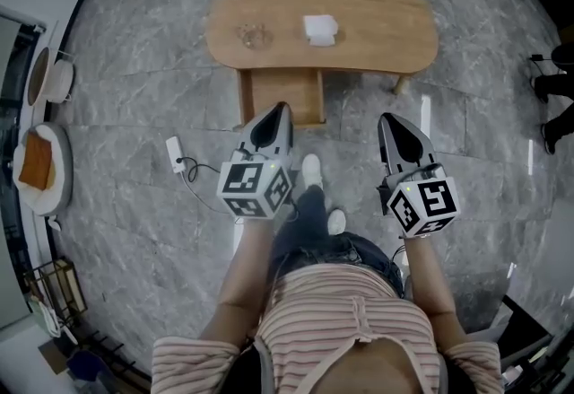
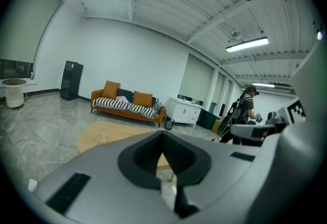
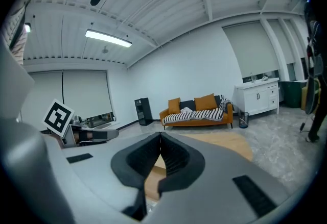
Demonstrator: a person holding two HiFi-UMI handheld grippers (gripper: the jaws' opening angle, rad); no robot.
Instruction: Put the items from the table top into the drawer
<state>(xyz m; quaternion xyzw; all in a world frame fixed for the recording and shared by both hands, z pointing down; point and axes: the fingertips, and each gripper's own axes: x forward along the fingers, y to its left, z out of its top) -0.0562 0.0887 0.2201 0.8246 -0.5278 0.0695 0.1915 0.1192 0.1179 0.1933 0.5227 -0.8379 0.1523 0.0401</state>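
Observation:
A low oval wooden table (image 1: 377,33) stands ahead on the marble floor. On its top lie a small clear glass item (image 1: 254,35) and a white folded item (image 1: 320,29). A wooden drawer (image 1: 285,94) sticks out open from the table's near side. My left gripper (image 1: 280,108) is shut and empty, its tip just short of the drawer's near left corner. My right gripper (image 1: 386,118) is shut and empty too, to the right of the drawer and short of the table. In the gripper views the table (image 2: 102,136) (image 3: 230,144) shows beyond the closed jaws.
A white plug with a cable (image 1: 176,154) lies on the floor left of my left gripper. A round white stand with an orange item (image 1: 40,166) is at far left. An orange sofa (image 2: 127,105), a white cabinet (image 2: 184,110) and a person (image 2: 248,108) stand beyond the table.

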